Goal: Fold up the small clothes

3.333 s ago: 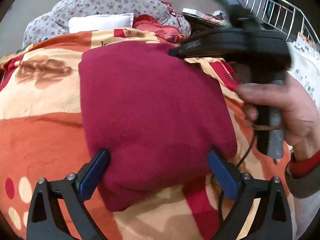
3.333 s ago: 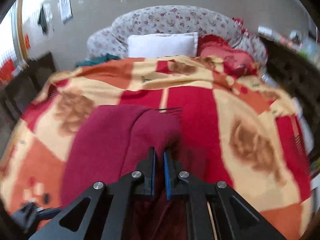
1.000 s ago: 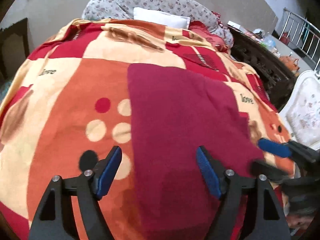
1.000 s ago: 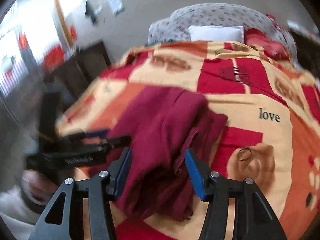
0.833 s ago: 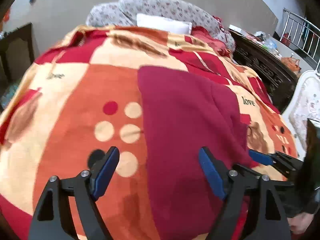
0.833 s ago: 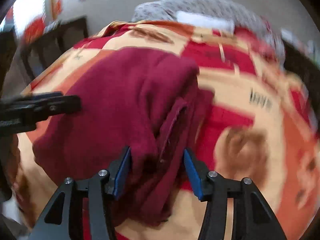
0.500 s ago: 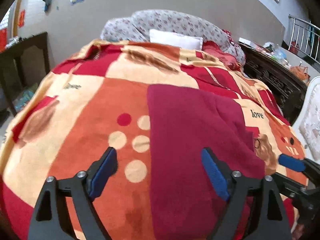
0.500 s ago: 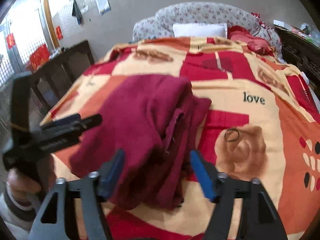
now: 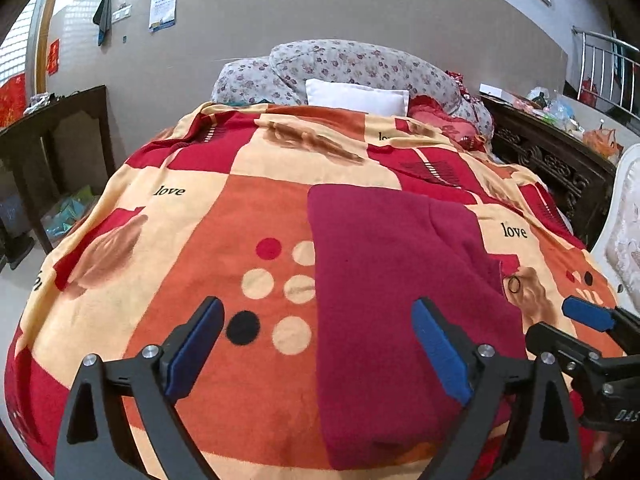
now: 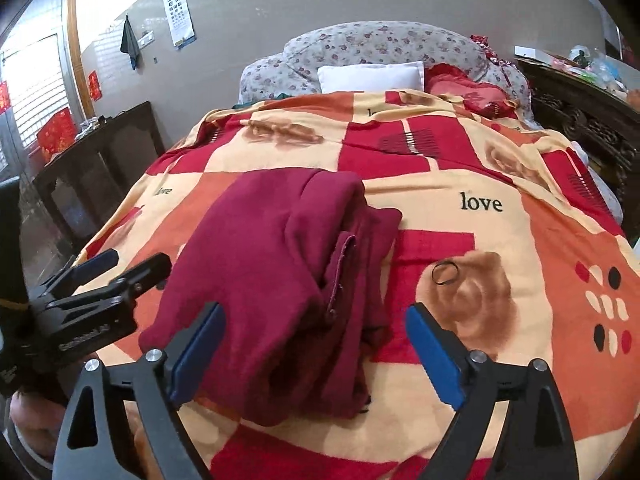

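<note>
A folded dark red garment [image 9: 400, 280] lies on the patterned orange, red and cream blanket [image 9: 200, 208]; it also shows in the right wrist view [image 10: 272, 272], with layered edges on its right side. My left gripper [image 9: 316, 348] is open and empty, held above the garment's near left edge. My right gripper [image 10: 316, 344] is open and empty, held above the garment's near end. Each gripper shows in the other's view, the right one [image 9: 580, 332] at the right edge and the left one [image 10: 108, 276] at the left edge.
A black hair tie [image 10: 445, 273] lies on the blanket right of the garment. Pillows [image 9: 356, 98] and a floral quilt [image 9: 352, 64] are at the bed's head. A dark wooden table [image 9: 52, 128] stands left of the bed, carved dark furniture [image 9: 552, 160] and a white chair [image 9: 624, 232] to the right.
Both grippers have pulled back and risen away from the garment, staying open. The garment lies still on the blanket. Earlier, the right gripper was shut on the cloth.
</note>
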Demonstrator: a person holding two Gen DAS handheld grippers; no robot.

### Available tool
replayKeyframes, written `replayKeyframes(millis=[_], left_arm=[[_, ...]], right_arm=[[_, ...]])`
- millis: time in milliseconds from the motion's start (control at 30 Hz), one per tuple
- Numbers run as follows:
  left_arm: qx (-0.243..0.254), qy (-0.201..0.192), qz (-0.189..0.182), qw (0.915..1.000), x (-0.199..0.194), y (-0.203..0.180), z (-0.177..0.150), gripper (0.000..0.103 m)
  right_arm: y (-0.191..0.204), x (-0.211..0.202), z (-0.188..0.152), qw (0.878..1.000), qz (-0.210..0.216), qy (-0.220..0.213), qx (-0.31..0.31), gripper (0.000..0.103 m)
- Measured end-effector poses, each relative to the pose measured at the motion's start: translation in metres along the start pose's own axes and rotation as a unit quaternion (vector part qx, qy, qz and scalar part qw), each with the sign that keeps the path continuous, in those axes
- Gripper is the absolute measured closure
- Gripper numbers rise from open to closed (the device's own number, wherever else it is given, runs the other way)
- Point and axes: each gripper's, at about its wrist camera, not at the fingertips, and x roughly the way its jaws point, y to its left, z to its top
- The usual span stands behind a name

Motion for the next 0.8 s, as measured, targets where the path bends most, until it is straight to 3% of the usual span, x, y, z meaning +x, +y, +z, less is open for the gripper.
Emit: replayKeyframes(millis=[800], left_arm=[[0.004,0.01,0.012,0.9999,0.005,-0.003,-0.003,0.008]], right_arm=[[0.007,0.013,-0.001,0.999,-0.035,0.0,0.009,0.002]])
